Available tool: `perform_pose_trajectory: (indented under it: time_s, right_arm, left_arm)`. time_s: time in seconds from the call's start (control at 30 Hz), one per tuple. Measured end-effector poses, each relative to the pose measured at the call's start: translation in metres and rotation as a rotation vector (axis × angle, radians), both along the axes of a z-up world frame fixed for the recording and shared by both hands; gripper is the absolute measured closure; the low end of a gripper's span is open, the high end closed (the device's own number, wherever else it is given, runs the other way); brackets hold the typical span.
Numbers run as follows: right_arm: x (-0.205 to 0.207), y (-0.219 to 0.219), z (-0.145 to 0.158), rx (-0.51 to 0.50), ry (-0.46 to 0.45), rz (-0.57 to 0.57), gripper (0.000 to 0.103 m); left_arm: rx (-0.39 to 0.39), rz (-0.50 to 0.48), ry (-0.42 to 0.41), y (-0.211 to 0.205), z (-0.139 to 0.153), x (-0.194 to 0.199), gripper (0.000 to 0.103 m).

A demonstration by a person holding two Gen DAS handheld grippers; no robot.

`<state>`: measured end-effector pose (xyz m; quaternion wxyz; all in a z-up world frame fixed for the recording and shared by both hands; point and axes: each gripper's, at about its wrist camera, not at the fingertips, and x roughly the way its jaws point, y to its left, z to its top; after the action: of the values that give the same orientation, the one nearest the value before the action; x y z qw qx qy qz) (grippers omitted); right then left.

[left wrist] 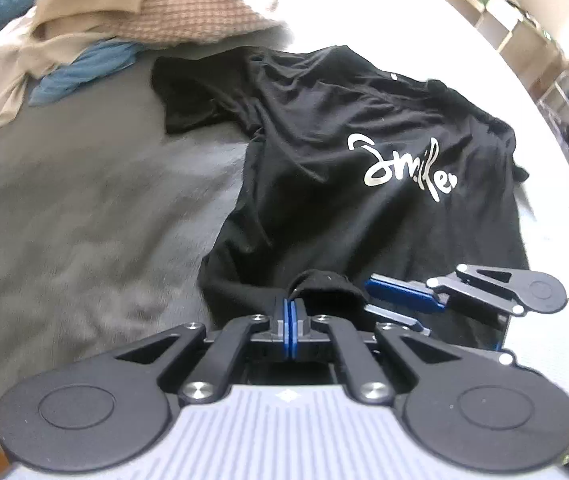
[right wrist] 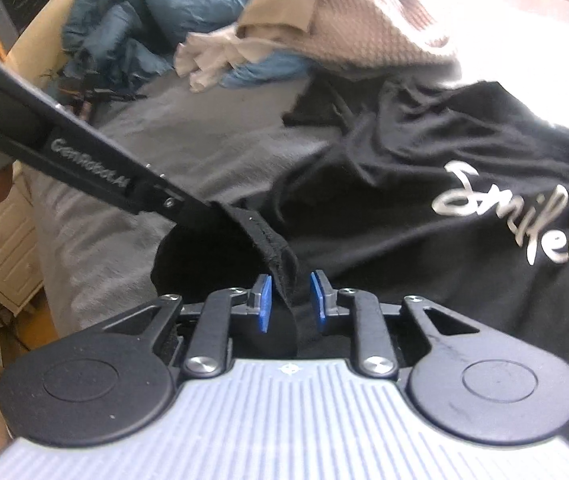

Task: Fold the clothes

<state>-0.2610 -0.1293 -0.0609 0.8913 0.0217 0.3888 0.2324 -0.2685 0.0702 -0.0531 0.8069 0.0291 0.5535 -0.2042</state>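
A black T-shirt (left wrist: 344, 128) with white "Smile" lettering lies crumpled on the grey bedcover (left wrist: 84, 200). My left gripper (left wrist: 290, 304) is shut, its blue pads pinching a fold of the shirt's near hem, which is lifted a little. Just to its right is my right gripper (left wrist: 368, 296), its fingers slightly apart at the same hem. In the right wrist view the right gripper (right wrist: 290, 288) stands open, and the stitched hem of the T-shirt (right wrist: 404, 200) hangs between its blue pads without being pressed. The left gripper (right wrist: 204, 208) reaches in from the left and holds that hem taut.
A heap of other clothes (left wrist: 124, 20), beige, pink-checked and blue, lies at the far left of the bed. Open shelving (left wrist: 524, 28) stands beyond the bed's right side. A white drawer unit (right wrist: 0, 240) is beside the bed on the left.
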Motion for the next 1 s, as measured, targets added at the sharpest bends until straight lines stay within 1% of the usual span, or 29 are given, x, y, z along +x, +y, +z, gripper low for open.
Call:
perform_pose_trajectory:
  time_s: [0.17, 0.27, 0.33, 0.37, 0.5, 0.57, 0.67, 0.73, 0.8, 0.87, 0.93, 0.97, 1.0]
  right_arm:
    - [-0.013, 0.022, 0.016, -0.019, -0.079, 0.088, 0.083]
    - [-0.017, 0.043, 0.021, -0.043, -0.091, 0.119, 0.083]
    - [-0.021, 0.058, 0.025, -0.063, -0.090, 0.133, 0.097]
    - [-0.025, 0.066, 0.028, -0.066, -0.093, 0.141, 0.099]
    - [-0.042, 0.098, 0.044, -0.063, -0.076, 0.186, 0.100]
    - [-0.051, 0.117, 0.048, -0.069, -0.057, 0.226, 0.100]
    - [-0.061, 0.146, 0.046, -0.094, -0.017, 0.286, 0.100]
    - [-0.065, 0.162, 0.039, -0.120, 0.009, 0.309, 0.100]
    - [-0.062, 0.173, 0.028, -0.148, 0.027, 0.301, 0.100]
    - [-0.055, 0.177, 0.017, -0.135, 0.067, 0.263, 0.100]
    - [-0.049, 0.180, 0.007, -0.127, 0.103, 0.228, 0.100]
    - [-0.048, 0.182, 0.003, -0.137, 0.111, 0.223, 0.100]
    - [-0.047, 0.185, 0.000, -0.147, 0.117, 0.218, 0.100]
  left_arm:
    - [-0.053, 0.072, 0.012, 0.032, 0.012, -0.015, 0.101]
    - [-0.073, 0.119, 0.024, 0.057, 0.019, -0.025, 0.102]
    - [-0.079, 0.150, 0.039, 0.076, 0.022, -0.032, 0.102]
    - [-0.080, 0.166, 0.047, 0.086, 0.023, -0.036, 0.102]
    - [-0.086, 0.224, 0.084, 0.123, 0.024, -0.048, 0.102]
    - [-0.085, 0.247, 0.107, 0.139, 0.019, -0.054, 0.103]
    - [-0.071, 0.281, 0.137, 0.163, 0.004, -0.060, 0.103]
    - [-0.077, 0.320, 0.176, 0.181, -0.012, -0.061, 0.103]
    - [-0.089, 0.335, 0.216, 0.195, -0.027, -0.059, 0.103]
    - [-0.122, 0.330, 0.248, 0.204, -0.037, -0.056, 0.102]
    - [-0.176, 0.306, 0.262, 0.208, -0.040, -0.050, 0.100]
    - [-0.193, 0.293, 0.260, 0.208, -0.041, -0.047, 0.096]
    - [-0.206, 0.278, 0.257, 0.207, -0.041, -0.042, 0.087]
